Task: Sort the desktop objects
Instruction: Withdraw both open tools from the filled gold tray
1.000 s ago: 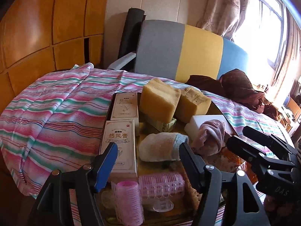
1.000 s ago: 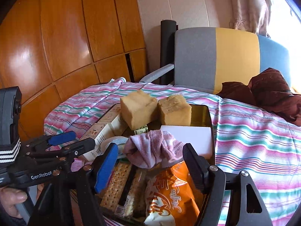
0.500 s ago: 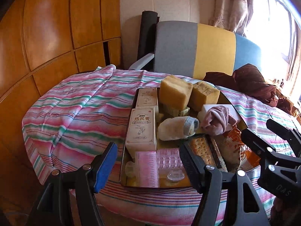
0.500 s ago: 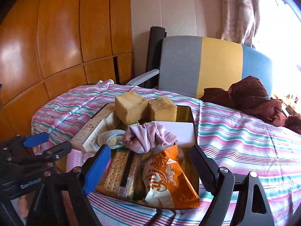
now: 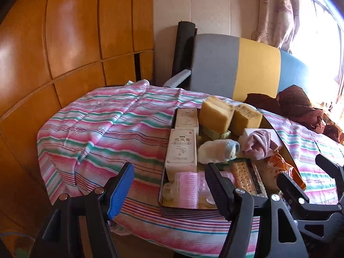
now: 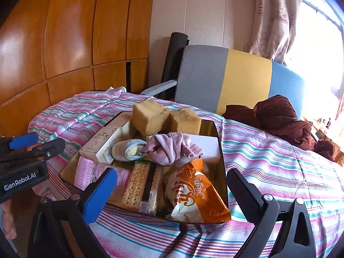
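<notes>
While both tools hang short of the table's near edge, the left gripper has its jaws spread wide and grips nothing; the right gripper is equally wide apart and empty. On the striped tablecloth sits a dark metal tray, crowded with items. Along its left side lie two cream cartons, end to end. At the far end two yellow soap blocks lean together. Mid-tray, a rolled white sock lies beside a crumpled pink sock, which rests partly on a white box. At the near edge, pink hair rollers sit left, a cracker packet centre, and an orange snack bag right, overhanging the rim. Behind the table stands a grey, yellow and blue chair, with brown cloth heaped at the far right.
</notes>
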### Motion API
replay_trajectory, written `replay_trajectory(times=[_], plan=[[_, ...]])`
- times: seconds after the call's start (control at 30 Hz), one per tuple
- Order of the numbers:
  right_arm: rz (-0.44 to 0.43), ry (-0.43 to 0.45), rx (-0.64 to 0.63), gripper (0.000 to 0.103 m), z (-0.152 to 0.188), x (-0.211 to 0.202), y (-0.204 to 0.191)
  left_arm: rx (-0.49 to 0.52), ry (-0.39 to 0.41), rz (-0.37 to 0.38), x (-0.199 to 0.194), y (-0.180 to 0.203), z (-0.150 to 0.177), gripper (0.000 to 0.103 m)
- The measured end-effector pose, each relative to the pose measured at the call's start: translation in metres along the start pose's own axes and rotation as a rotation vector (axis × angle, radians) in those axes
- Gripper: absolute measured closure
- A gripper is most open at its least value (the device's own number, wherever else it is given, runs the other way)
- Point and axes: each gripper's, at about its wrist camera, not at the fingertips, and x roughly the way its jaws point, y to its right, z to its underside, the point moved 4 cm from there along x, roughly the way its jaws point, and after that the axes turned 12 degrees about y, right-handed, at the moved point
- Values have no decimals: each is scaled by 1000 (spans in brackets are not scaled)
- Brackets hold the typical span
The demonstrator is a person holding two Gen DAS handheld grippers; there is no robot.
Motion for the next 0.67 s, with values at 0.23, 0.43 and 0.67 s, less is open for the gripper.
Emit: replay_trajectory(times=[0.23, 0.43, 0.67], plan=[[0, -14, -8, 0, 6, 5, -3, 16, -46, 26, 8, 9, 9, 33], [10, -9, -17, 0, 7, 5, -3, 16, -61, 30, 13, 11, 13, 39], [21, -5, -20, 0, 8, 5, -3, 28, -43, 3, 14, 9, 15, 48]])
